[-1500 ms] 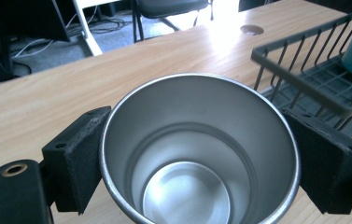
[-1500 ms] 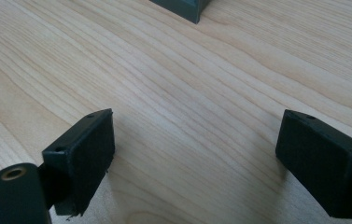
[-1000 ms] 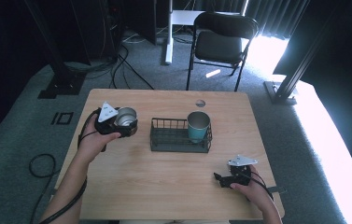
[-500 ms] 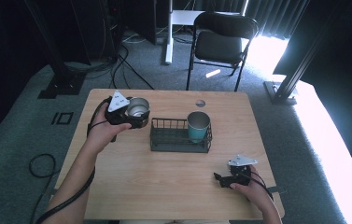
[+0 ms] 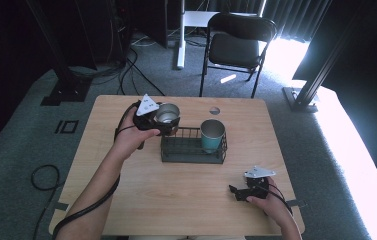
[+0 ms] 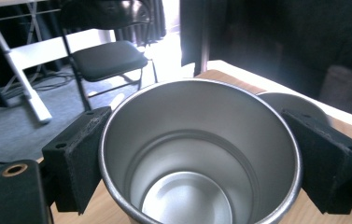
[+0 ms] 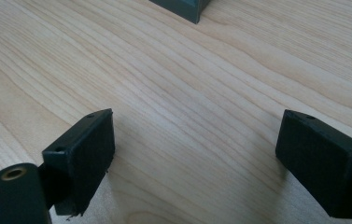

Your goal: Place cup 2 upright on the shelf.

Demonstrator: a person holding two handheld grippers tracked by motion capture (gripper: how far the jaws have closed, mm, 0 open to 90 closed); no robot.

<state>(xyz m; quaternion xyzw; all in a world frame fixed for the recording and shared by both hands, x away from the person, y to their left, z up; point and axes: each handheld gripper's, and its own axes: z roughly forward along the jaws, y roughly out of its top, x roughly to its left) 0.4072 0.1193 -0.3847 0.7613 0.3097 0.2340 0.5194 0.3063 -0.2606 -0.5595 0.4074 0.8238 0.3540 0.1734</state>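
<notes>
Left gripper (image 5: 168, 122): jaws clamped on either side of one steel cup (image 5: 167, 113), held upright by its wall, mouth up, above the left end of the wire rack (image 5: 191, 156). In the left gripper view the steel cup (image 6: 201, 154) sits squarely between both pads and is empty inside. Handling note, as judgement: keep the cup level, centre it over the vacant left part of the rack, lower it straight so its base clears the top wire, and release only once it is seated; avoid knocking the neighbouring teal cup (image 5: 212, 135). Right gripper (image 5: 237, 192): jaws spread apart, holding nothing, resting low over the wooden table (image 5: 176, 200) near its right front edge. Count: grippers, two; cups, two (one steel, one teal, the latter standing in the rack's right part); rack, one; table, one; chair (image 5: 236, 47) beyond the table, one.
</notes>
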